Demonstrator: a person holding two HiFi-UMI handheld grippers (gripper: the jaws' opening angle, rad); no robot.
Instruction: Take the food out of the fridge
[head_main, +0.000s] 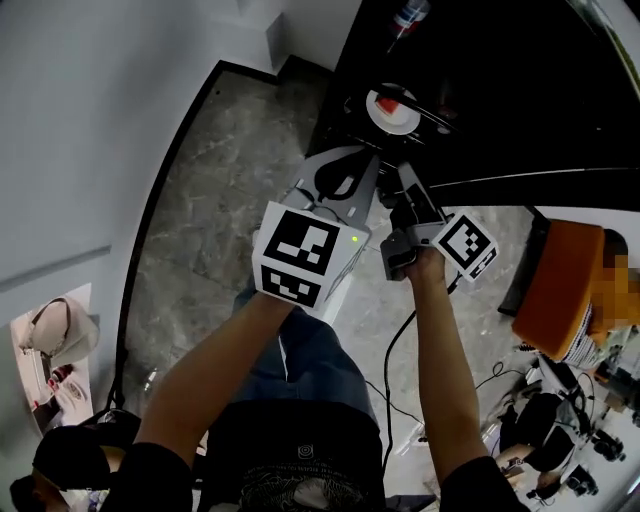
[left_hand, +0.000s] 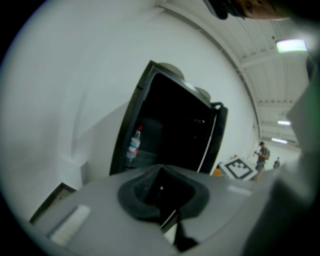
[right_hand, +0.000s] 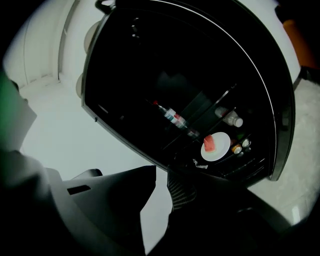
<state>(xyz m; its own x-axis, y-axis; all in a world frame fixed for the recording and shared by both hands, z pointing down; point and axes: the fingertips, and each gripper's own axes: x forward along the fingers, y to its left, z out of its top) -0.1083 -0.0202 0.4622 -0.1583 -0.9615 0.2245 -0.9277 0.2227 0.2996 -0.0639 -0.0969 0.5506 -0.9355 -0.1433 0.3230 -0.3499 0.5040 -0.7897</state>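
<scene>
The black fridge (head_main: 470, 90) stands open ahead of me. On a shelf inside is a white plate with a red piece of food (head_main: 393, 110), which the right gripper view shows as the same plate (right_hand: 215, 146) low in the dark interior. A water bottle (left_hand: 133, 145) stands at the fridge's left side. My left gripper (head_main: 345, 168) points at the fridge, short of it, its grey jaws closed together with nothing in them. My right gripper (right_hand: 161, 172) is beside it, slightly open and empty, with pale wall showing through the gap.
More bottles (right_hand: 172, 117) and small jars (right_hand: 240, 147) sit on the fridge shelves. An orange seat (head_main: 565, 285) and a person are at the right, a bag (head_main: 55, 335) on the left, cables (head_main: 400, 400) on the marble floor. A white wall flanks the fridge.
</scene>
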